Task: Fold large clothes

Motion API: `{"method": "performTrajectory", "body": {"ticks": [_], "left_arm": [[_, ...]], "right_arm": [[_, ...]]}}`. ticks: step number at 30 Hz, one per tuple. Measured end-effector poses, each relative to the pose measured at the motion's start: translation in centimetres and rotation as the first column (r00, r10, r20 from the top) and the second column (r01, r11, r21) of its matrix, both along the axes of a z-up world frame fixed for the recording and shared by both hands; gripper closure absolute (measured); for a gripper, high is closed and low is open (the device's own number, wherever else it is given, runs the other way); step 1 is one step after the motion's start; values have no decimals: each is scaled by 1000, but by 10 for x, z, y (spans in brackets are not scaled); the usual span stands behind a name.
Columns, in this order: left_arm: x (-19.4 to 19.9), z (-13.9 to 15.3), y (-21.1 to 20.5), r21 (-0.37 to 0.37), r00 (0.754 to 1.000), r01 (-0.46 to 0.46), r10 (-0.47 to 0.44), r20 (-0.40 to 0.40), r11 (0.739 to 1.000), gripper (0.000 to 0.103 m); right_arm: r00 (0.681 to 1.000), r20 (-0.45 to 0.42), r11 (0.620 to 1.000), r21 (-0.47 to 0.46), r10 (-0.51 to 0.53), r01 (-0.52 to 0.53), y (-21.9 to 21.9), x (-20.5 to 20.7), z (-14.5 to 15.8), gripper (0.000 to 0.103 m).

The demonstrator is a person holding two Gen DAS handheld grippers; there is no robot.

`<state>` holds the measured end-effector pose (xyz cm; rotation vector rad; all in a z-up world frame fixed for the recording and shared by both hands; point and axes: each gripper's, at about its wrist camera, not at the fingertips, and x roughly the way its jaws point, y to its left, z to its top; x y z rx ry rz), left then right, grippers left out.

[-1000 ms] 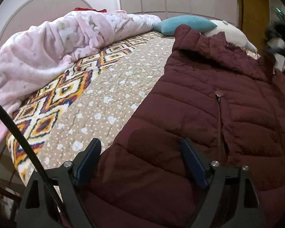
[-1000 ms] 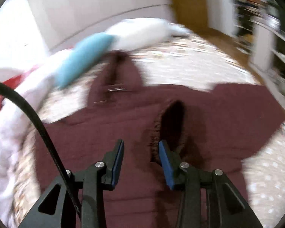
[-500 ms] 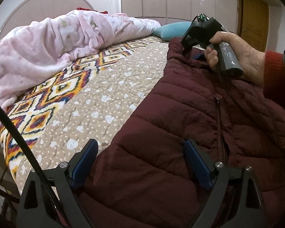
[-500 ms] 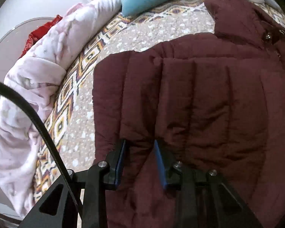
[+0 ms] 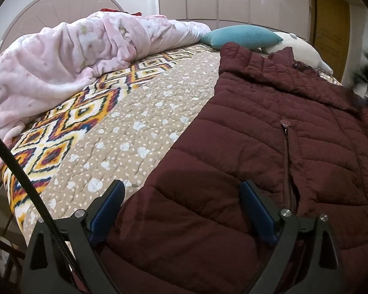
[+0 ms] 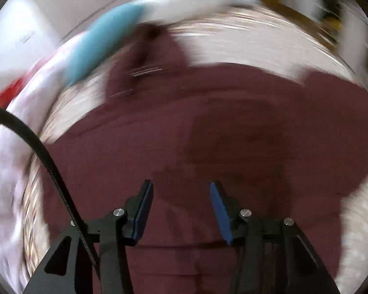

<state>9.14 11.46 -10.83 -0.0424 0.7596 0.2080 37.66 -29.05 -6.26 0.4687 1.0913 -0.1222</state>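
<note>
The jacket (image 5: 269, 147), a maroon quilted puffer, lies spread flat on the bed (image 5: 139, 132), occupying the right part of the left wrist view. Its collar (image 5: 255, 58) points toward the far end of the bed. A zip (image 5: 288, 161) runs down the front and gapes slightly near the bottom.

The left gripper (image 5: 181, 203) is positioned over the near edge of the jacket. Its jaws have just been opening and stand wide apart. The blue pads (image 5: 256, 210) flank a quilted section of the jacket; no pressure on the fabric is visible. Whether the pads touch the fabric cannot be determined.

The right gripper (image 6: 181, 210) points down at the jacket (image 6: 233, 134). The right wrist view is heavily motion-blurred. Its jaws have just been opening and stand partly apart, with nothing between the pads (image 6: 219, 210). The fabric lies below them.

A pink blanket (image 5: 68, 58) is bunched along the left side of the bed, well apart from the jacket. A teal pillow (image 5: 240, 36) and a white pillow (image 5: 301, 49) lie at the far end, just beyond the collar. The bedspread shows a dotted tan field and a diamond-pattern border (image 5: 61, 134). A black cable (image 5: 19, 171) crosses the lower left of the left wrist view.
</note>
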Motion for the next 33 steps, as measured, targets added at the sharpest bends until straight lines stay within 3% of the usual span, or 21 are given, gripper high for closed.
{"method": "performTrajectory", "body": {"ticks": [1, 3, 5, 10, 13, 18, 23, 25, 26, 27, 29, 30, 33], "left_arm": [[0, 0, 0, 2, 1000, -1, 1, -2, 1000, 8], [1, 0, 0, 10, 1000, -5, 5, -6, 1000, 7], [1, 0, -1, 16, 1000, -7, 7, -9, 1000, 7], [2, 0, -6, 59, 1000, -23, 24, -19, 998, 5], [2, 0, -10, 89, 999, -31, 33, -25, 996, 5], [5, 0, -14, 122, 998, -41, 46, -34, 992, 4], [6, -1, -17, 158, 998, -50, 56, -39, 986, 4], [7, -1, -19, 171, 998, -52, 59, -38, 984, 4], [7, -1, -19, 176, 997, -53, 60, -37, 983, 4], [6, -1, -20, 179, 997, -54, 61, -36, 982, 4], [7, -1, -20, 178, 997, -53, 61, -37, 983, 4], [7, -1, -20, 176, 997, -53, 60, -37, 983, 4], [6, -1, -19, 156, 998, -53, 59, -37, 986, 4]], "right_arm": [[996, -4, 994, 67, -85, 85, -42, -17, -9, 52], [977, -20, 972, 93, -213, 214, -96, -47, -16, 50], [964, 28, 949, 183, -266, 257, -141, -75, -16, 50], [894, 67, 862, 306, -443, 404, -245, -141, -23, 49], [860, 71, 804, 402, -505, 439, -284, -156, -38, 47], [829, 63, 729, 516, -556, 450, -320, -145, -68, 47], [794, 80, 683, 565, -603, 462, -347, -124, -83, 47], [783, 84, 684, 550, -616, 479, -355, -117, -80, 60], [779, 82, 693, 521, -622, 498, -357, -113, -76, 83], [778, 85, 706, 489, -622, 512, -358, -110, -71, 90], [788, 121, 744, 438, -604, 504, -355, -107, -53, 92], [799, 161, 784, 379, -580, 492, -346, -104, -35, 93], [857, 290, 905, 127, -426, 407, -301, -89, 27, 93]]}}
